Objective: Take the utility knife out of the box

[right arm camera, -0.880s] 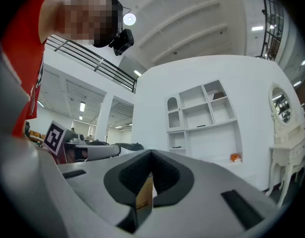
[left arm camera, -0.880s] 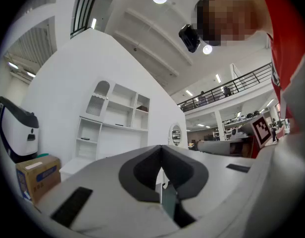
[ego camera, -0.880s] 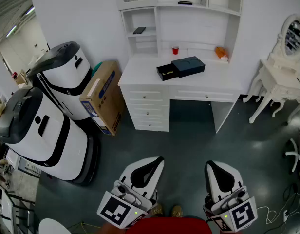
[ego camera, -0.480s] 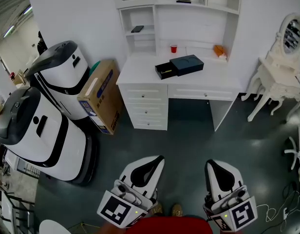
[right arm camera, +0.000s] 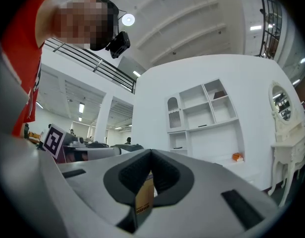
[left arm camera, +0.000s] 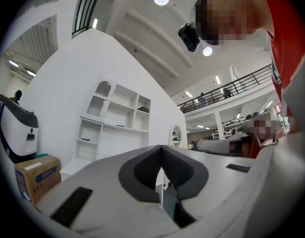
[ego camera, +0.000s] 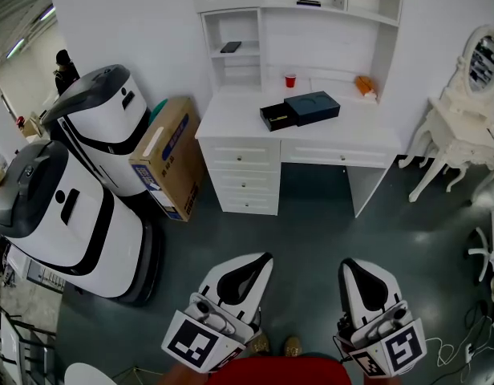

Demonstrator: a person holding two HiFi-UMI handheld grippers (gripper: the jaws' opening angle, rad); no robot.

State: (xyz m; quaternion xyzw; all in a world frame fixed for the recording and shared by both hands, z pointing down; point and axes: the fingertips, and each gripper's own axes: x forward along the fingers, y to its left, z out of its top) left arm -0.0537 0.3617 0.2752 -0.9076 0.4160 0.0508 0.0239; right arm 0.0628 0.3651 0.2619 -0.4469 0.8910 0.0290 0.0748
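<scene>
A dark box (ego camera: 311,106) lies on the white desk (ego camera: 231,123) far ahead, and its drawer (ego camera: 276,118) is slid out to the left. I cannot make out the utility knife from here. My left gripper (ego camera: 264,257) and right gripper (ego camera: 345,263) hang low in front of me over the grey floor, far short of the desk. Both are shut with nothing between their jaws. In the left gripper view the left gripper (left arm camera: 161,150) has its dark pads meeting at the tip. The right gripper (right arm camera: 151,153) looks the same in its own view.
Two big white robots (ego camera: 74,207) and a cardboard carton (ego camera: 170,156) stand left of the desk. A white vanity table (ego camera: 463,127) and a chair base (ego camera: 487,255) are at the right. A red cup (ego camera: 289,81) and an orange object (ego camera: 364,87) sit on the desk.
The head view has swayed slightly, so the desk shifts a little in the picture. Both grippers stay where they were, shut.
</scene>
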